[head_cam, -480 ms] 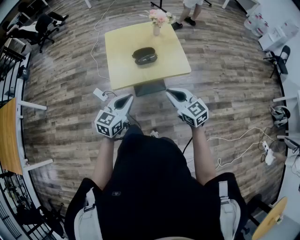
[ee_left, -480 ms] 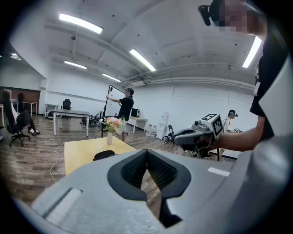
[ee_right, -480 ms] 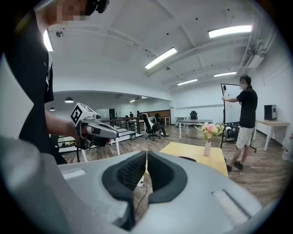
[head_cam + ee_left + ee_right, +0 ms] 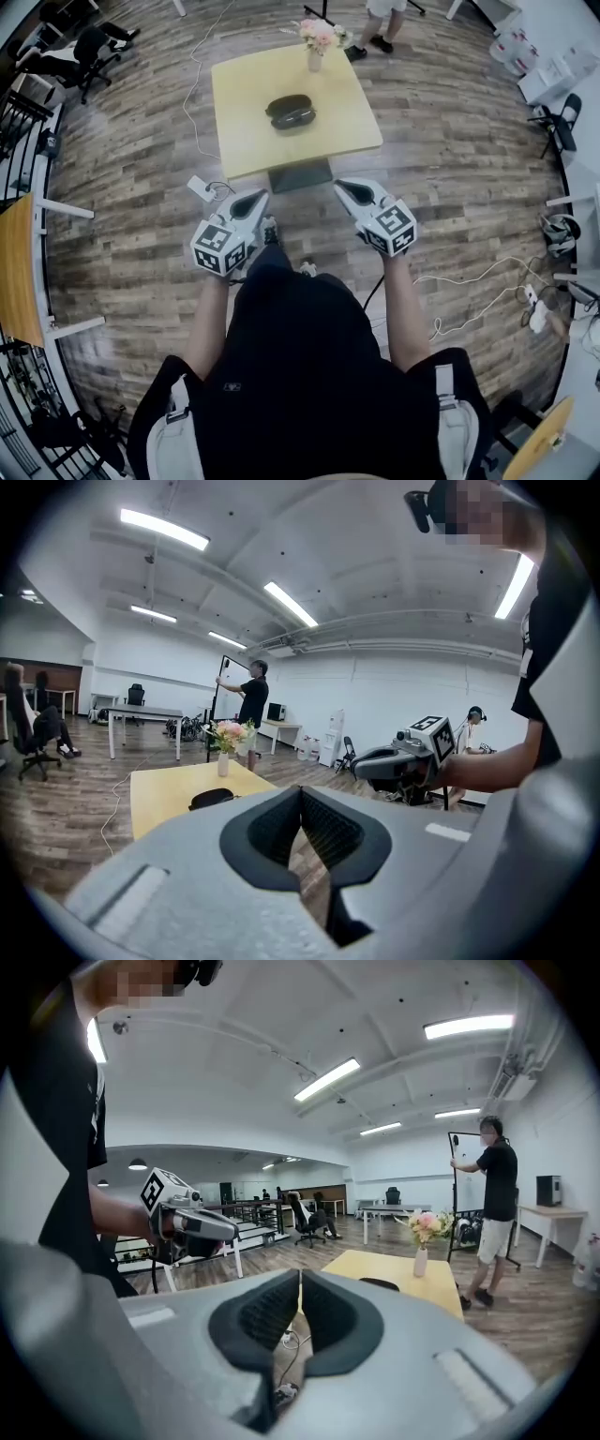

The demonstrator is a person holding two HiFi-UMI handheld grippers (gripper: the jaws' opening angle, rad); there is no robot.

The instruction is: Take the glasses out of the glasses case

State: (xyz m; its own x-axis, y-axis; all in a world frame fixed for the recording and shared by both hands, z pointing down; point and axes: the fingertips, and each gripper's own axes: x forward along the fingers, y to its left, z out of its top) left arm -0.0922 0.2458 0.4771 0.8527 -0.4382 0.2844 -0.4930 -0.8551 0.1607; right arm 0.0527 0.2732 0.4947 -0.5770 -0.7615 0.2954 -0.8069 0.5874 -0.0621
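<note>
A black glasses case (image 4: 291, 112) lies near the middle of the square yellow table (image 4: 246, 141), ahead of me. It shows as two dark oval halves, and I cannot make out the glasses. Both grippers are held at waist height, short of the table's near edge and well away from the case. My left gripper (image 4: 254, 196) is shut with nothing in it, and so is my right gripper (image 4: 340, 187). In the left gripper view the case (image 4: 211, 799) is a small dark shape on the table beyond my left gripper (image 4: 301, 795). In the right gripper view the case (image 4: 380, 1284) lies beyond my right gripper (image 4: 300, 1282).
A white vase of pink flowers (image 4: 314, 44) stands at the table's far edge. A person (image 4: 490, 1206) stands behind the table beside a stand. Cables and a power strip (image 4: 201, 188) lie on the wood floor near the table's left corner. Chairs and desks line the room's edges.
The table sits very slightly lower in the head view, and a shoe now shows beside the left gripper. Both grippers keep the same pose.
</note>
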